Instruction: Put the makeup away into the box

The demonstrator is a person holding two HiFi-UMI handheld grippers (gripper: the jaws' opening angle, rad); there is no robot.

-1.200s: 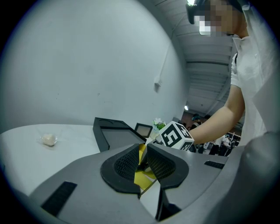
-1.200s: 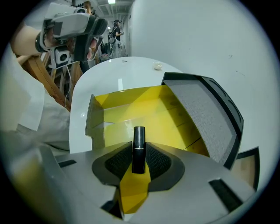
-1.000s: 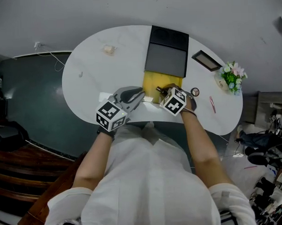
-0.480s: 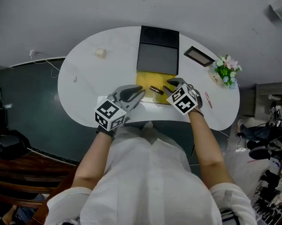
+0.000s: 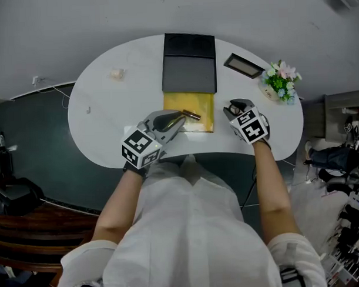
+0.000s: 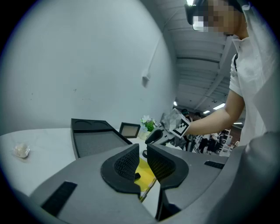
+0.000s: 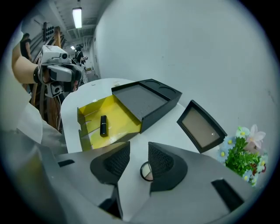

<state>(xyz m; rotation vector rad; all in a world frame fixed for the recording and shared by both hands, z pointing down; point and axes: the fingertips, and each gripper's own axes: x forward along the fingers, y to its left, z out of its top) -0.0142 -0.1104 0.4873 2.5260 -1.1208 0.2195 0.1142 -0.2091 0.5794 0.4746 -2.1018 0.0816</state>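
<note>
Now the lipstick (image 7: pixel 103 125) lies in the yellow box (image 7: pixel 116 109). The right gripper (image 7: pixel 139 151) has swung rt off it, jaws just opened & empty, over a round compact (image 7: pixel 146 171) on the table (image 7: pixel 168 131), prob. the next pick. Left gripper (image 6: pixel 143 151) sits by the box's front edge, jaws slightly apart, nothing btw them.

Your table (image 5: pixel 108 119) is white and kidney-shaped, set close against a plain pale-grey wall (image 5: pixel 134 12). To your left the floor (image 5: pixel 26 139) is dark, and a thin cable (image 5: pixel 53 86) runs along the foot of the wall. Nearer you on that side stands dark wooden furniture (image 5: pixel 21 239). To your right the floor is paler and crowded with dark clutter (image 5: pixel 336 164). Overhead, a ribbed ceiling (image 6: pixel 197 70) carries lit tubes (image 7: pixel 77 17). A small fitting (image 6: pixel 145 79) with a cord hangs on the wall.
</note>
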